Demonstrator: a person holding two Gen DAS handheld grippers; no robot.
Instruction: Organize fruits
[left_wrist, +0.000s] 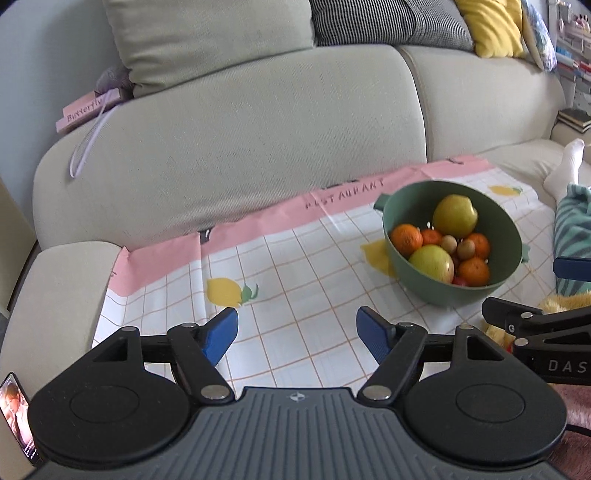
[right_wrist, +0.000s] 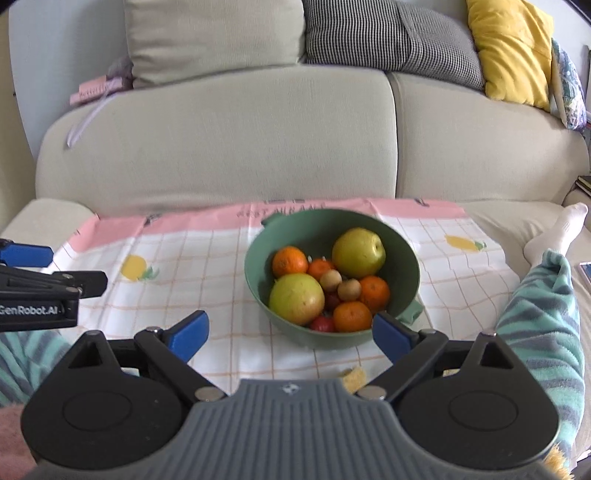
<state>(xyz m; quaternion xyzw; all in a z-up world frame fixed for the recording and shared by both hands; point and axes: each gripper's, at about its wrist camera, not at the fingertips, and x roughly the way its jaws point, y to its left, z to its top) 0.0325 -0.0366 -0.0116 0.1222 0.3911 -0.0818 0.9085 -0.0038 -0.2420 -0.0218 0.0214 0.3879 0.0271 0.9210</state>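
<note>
A green bowl stands on a checked cloth on the sofa seat. It holds two yellow-green apples, several oranges, small brown fruits and small red ones. My right gripper is open and empty, just in front of the bowl. My left gripper is open and empty over the cloth, left of the bowl, with fruits visible inside.
Sofa backrest rises behind the cloth, with cushions on top. A person's striped-sleeved leg and white sock lie at the right. A pink book rests on the sofa's left. A phone lies at the lower left.
</note>
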